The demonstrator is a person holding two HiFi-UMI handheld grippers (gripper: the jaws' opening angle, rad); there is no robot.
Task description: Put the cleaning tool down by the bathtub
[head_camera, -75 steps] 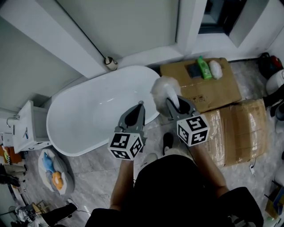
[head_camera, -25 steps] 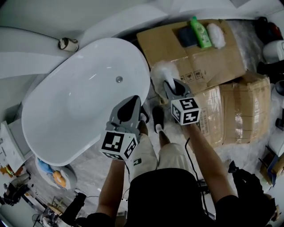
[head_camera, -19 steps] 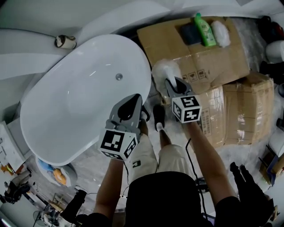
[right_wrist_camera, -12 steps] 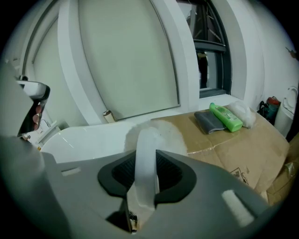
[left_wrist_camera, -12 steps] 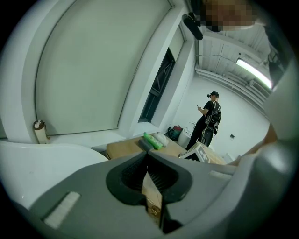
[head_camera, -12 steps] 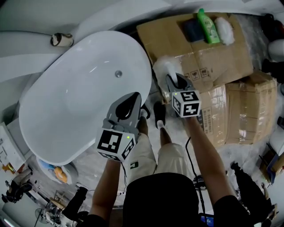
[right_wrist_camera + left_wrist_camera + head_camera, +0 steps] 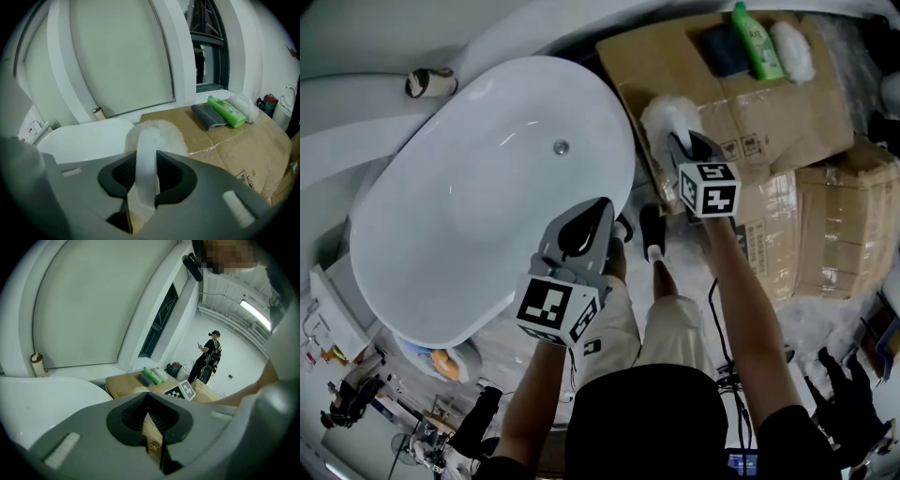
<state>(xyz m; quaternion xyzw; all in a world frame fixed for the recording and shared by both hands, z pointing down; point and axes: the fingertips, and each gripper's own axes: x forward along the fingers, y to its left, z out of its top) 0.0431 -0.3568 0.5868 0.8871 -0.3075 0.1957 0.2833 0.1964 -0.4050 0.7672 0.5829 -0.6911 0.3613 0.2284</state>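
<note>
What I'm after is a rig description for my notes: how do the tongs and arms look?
Both the left tongs and right tongs are grey, tapering plastic shells with black ribbed pads, each carrying a white cube printed with black square markers. The arms are bare below a black top.

The cleaning tool [image 7: 664,114] is a fluffy white head on a flat white handle [image 7: 146,164]. The handle is clamped between the jaws of the right hand-held gripper [image 7: 682,148], head pointing away from it, at upper centre-right of the head view, just right of the bathtub [image 7: 478,216] rim. The bathtub is a glossy white oval filling the upper left, with its drain [image 7: 561,147] toward the upper end.
</note>
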